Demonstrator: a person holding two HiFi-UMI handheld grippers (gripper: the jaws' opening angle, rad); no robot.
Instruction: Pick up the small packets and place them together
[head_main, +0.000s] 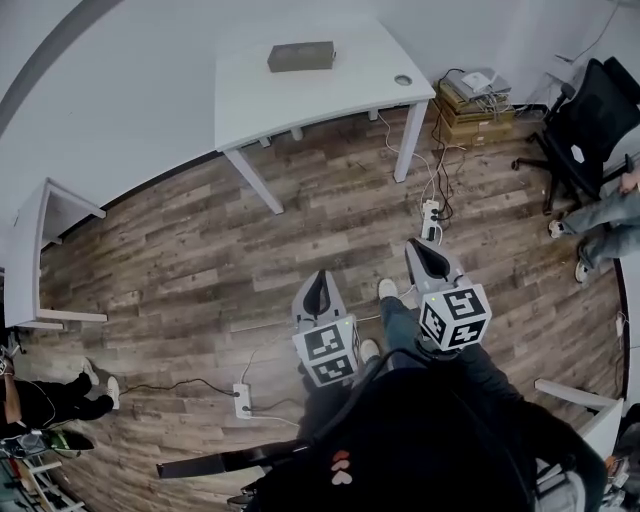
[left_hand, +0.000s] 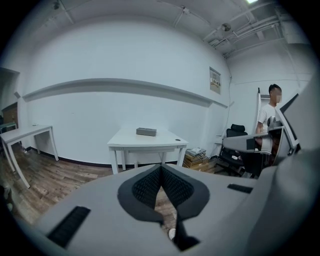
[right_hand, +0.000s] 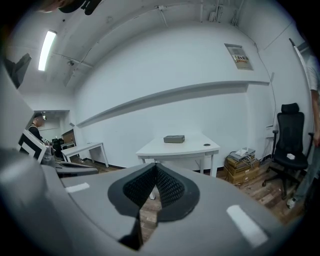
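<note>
Grey plastic with black ribbed pads: my left gripper (left_hand: 161, 168) is closed, the pad tips pressed together with nothing between them. My right gripper (right_hand: 156, 167) is the same, jaws together and empty. From above, both point forward over the wood plank floor (head_main: 190, 250). The left gripper (head_main: 319, 279) sits a little nearer my body, and the right gripper (head_main: 424, 246) reaches slightly further ahead, each carrying its cube of square markers at the back.

Well ahead of both claws, across open floor, stands a white table (head_main: 300, 100). On its top near the far edge lies a small grey oblong box (head_main: 300, 56), the only thing there apart from a round cable hole (head_main: 403, 80) near the right corner. The box is well apart from both grippers. In the left gripper view it sits just above and slightly left of the closed tips (left_hand: 146, 131); in the right gripper view it sits above and slightly right of them (right_hand: 174, 139). No separate packets can be made out at this range.

Right of the table are stacked cardboard boxes (head_main: 475, 112) and a black office chair (head_main: 590, 120).
</note>
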